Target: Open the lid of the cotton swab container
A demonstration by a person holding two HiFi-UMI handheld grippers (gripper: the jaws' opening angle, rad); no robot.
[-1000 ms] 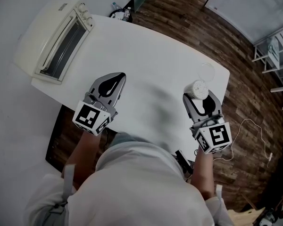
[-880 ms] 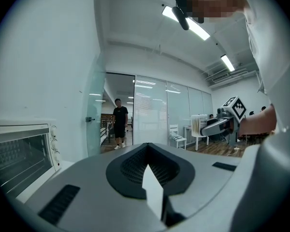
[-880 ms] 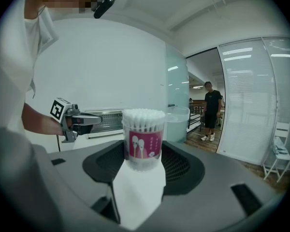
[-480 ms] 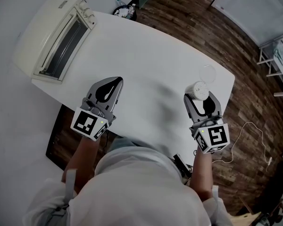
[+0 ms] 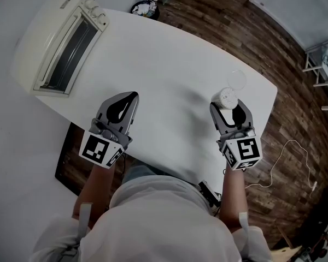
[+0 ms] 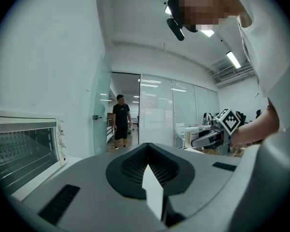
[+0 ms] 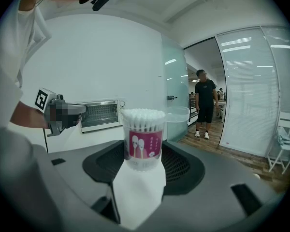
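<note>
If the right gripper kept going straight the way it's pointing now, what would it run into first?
The cotton swab container. It stands upright with its lid off, directly ahead of the right gripper. It looks very close to the tips, but whether they touch cannot be told.

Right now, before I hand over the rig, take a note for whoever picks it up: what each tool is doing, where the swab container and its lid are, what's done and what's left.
Left tool: shut, empty, over the near part of the table, well away from the job.
Right tool: shut on the cotton swab container, which it holds upright. I can't tell whether the base touches the table.
Clear lid: off, lying on the table just beyond the container, apart from it.
Done: lid removed.
Left: probably only to set the container down and let go.
</note>
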